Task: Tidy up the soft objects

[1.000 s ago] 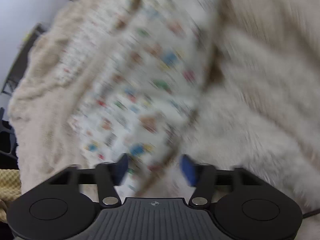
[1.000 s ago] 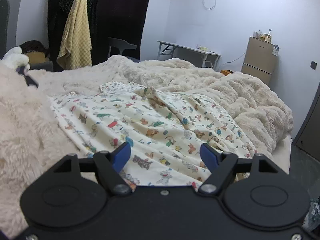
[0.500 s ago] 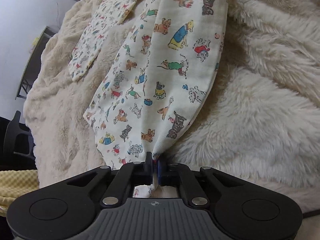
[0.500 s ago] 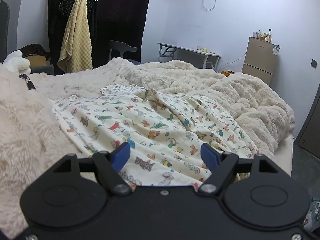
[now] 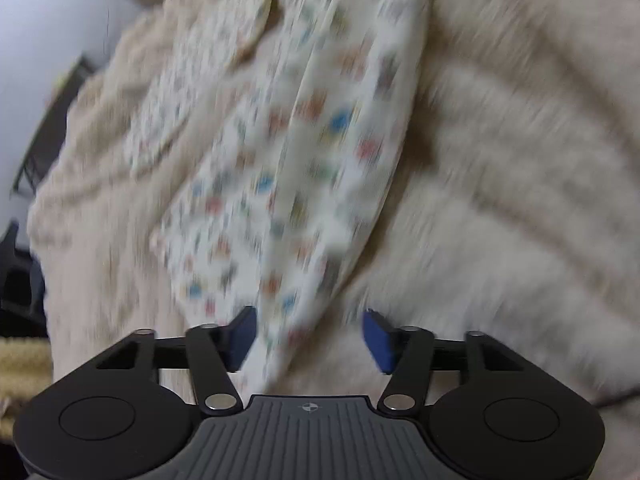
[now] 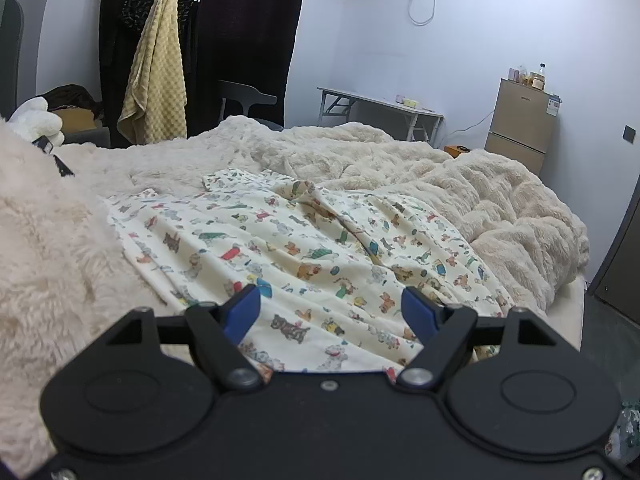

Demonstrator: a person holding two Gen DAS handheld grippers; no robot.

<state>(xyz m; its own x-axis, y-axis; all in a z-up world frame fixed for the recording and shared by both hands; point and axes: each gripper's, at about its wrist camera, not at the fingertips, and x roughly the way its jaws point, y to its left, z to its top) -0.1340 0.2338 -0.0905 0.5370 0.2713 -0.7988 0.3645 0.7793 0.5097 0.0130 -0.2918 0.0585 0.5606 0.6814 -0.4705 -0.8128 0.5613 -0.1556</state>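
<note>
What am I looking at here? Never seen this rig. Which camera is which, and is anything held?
No robot: a person holds a two-finger gripper in each hand, each with a fisheye camera looking along its fingers. The blurred picture is from the left gripper; its jaws are opening, with an edge of the animal-print cloth between them, not pinched. The sharp picture is from the right gripper, jaws open above the same cloth, holding nothing. The cloth lies on a fluffy cream blanket covering a bed. Behind are a yellow towel on hangers, a desk and a small fridge.
</note>
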